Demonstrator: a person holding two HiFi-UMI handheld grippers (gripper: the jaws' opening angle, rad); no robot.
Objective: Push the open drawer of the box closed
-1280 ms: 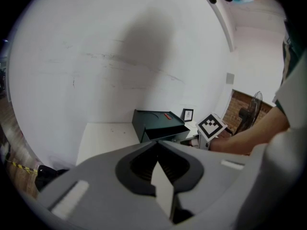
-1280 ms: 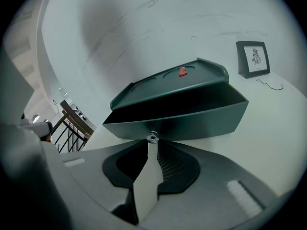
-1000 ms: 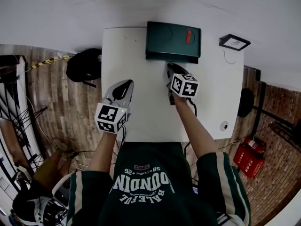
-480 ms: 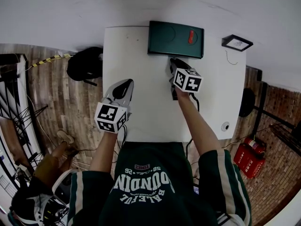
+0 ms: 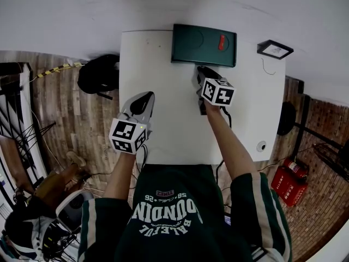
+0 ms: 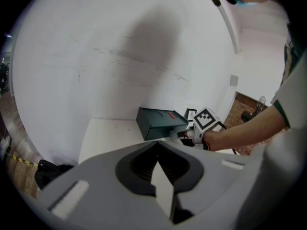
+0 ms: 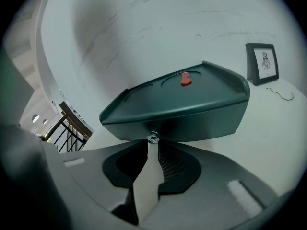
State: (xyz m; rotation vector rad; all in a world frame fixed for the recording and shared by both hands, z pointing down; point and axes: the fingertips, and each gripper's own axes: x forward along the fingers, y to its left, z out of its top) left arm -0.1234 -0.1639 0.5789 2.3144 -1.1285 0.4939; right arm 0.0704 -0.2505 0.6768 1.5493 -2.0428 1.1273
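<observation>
A dark green box [image 5: 204, 44] stands at the far edge of the white table [image 5: 163, 124], with a small red piece [image 5: 221, 41] on its lid. Its drawer front sits flush with the box body. My right gripper [image 5: 199, 70] is shut, and its tips rest against the small metal drawer knob [image 7: 153, 138] on the box [image 7: 182, 104] front. My left gripper [image 5: 147, 96] hovers shut and empty over the table's left side, well back from the box [image 6: 160, 123]. The left gripper view also shows the right gripper's marker cube [image 6: 207, 119] at the box.
A black picture frame [image 5: 275, 49] stands right of the box, with a thin wire [image 5: 264, 67] beside it. A small round white object [image 5: 260, 145] lies near the table's right front corner. On the floor are a black bag [image 5: 98, 74] at left and red extinguishers [image 5: 289, 182] at right.
A second ago the drawer stuck out from the box front. My right gripper moved forward with it, and the drawer front now sits flush. The left gripper has not moved.
</observation>
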